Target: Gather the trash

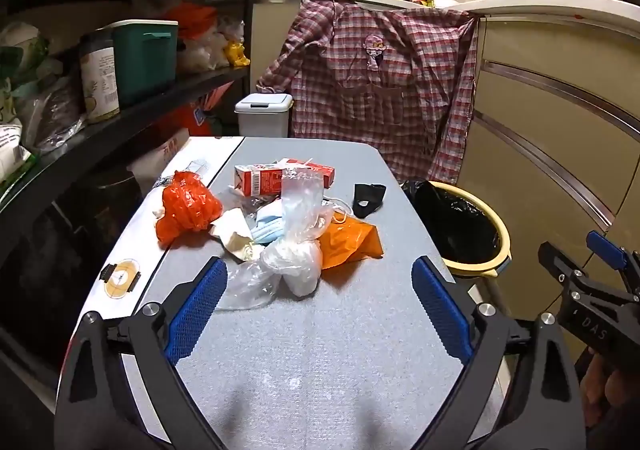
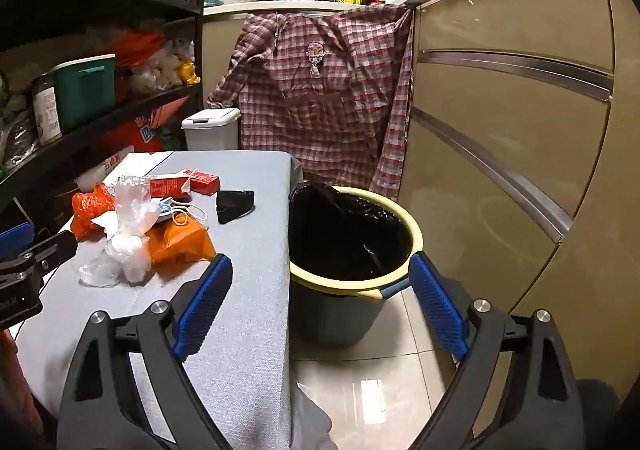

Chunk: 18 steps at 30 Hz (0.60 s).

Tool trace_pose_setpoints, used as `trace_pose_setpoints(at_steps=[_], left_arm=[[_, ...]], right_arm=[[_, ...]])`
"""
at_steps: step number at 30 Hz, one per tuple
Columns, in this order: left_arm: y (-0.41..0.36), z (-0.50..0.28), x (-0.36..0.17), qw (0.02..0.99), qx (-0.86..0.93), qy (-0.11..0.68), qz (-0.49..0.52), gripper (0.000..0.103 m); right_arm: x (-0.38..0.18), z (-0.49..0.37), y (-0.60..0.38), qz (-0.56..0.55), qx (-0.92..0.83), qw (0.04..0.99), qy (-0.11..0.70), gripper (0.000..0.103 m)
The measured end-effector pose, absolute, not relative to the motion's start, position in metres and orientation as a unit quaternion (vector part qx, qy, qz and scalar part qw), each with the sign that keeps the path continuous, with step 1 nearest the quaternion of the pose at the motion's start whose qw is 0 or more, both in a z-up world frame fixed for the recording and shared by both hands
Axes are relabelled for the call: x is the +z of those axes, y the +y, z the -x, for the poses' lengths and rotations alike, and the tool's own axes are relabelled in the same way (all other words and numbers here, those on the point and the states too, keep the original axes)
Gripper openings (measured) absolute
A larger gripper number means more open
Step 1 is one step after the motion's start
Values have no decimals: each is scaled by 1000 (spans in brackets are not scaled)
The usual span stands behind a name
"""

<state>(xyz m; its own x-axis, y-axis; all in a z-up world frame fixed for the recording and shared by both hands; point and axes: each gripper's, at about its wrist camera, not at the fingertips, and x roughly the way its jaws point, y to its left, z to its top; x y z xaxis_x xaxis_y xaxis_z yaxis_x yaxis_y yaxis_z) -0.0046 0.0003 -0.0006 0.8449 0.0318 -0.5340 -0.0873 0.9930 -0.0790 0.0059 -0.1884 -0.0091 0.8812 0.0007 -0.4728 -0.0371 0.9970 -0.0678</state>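
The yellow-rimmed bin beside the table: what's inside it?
The bin holds a black liner bag, crumpled against its walls and folded over the rim at the back. No trash shows in it. The bottom is too dark to make out.

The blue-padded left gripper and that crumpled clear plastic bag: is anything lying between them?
No. In the left wrist view, only bare grey tabletop lies between the open left gripper and the crumpled clear plastic bag.
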Motion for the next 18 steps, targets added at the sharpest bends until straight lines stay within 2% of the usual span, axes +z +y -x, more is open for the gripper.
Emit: trace_pose_setpoints(at_steps=[18], left_arm=[[2, 1, -3, 957, 32, 283, 56, 91]], right_arm=[[-11, -9, -187, 39, 12, 966, 257, 89]])
